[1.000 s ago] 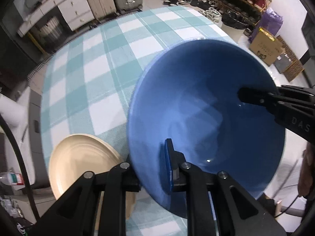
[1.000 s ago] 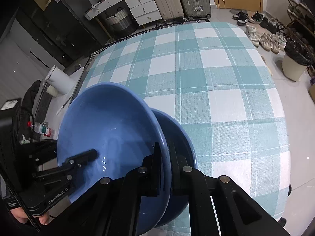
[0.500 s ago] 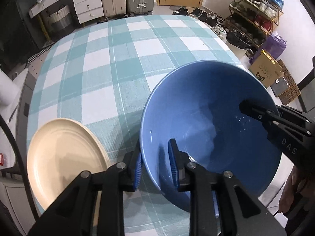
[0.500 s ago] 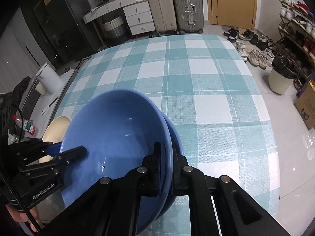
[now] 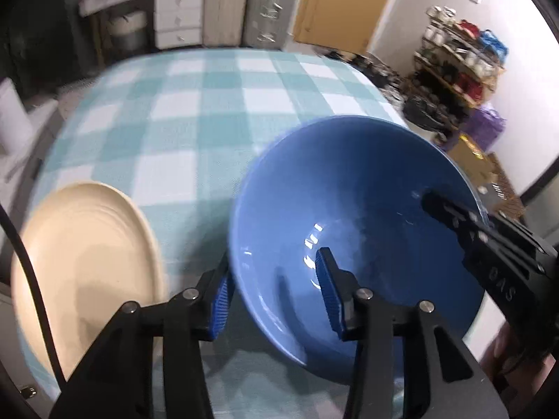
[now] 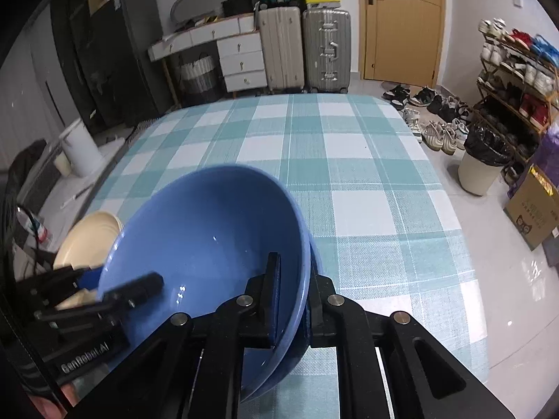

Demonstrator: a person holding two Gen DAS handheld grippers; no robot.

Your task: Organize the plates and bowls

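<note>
A blue bowl (image 5: 353,209) (image 6: 209,244) sits nested in a second blue bowl whose rim (image 6: 316,255) shows just behind it, on the checked tablecloth near the table's front edge. My right gripper (image 6: 291,289) is shut on the bowls' near rim; its black finger also shows in the left wrist view (image 5: 450,213). My left gripper (image 5: 272,286) is open, its jaws astride the upper bowl's opposite rim, with wide gaps to both pads. It also shows in the right wrist view (image 6: 115,289). A cream plate (image 5: 84,262) (image 6: 87,241) lies left of the bowls.
The teal and white checked table (image 6: 314,146) stretches away beyond the bowls. A bin (image 6: 482,160), a cardboard box (image 6: 534,213) and shoe racks stand on the floor to the right. A paper roll (image 6: 80,146) stands off the table's left side.
My left gripper has opened, letting go of the upper bowl's rim. The upper bowl has come down from its tilt into the lower bowl. My right gripper has stayed shut on the rim.
</note>
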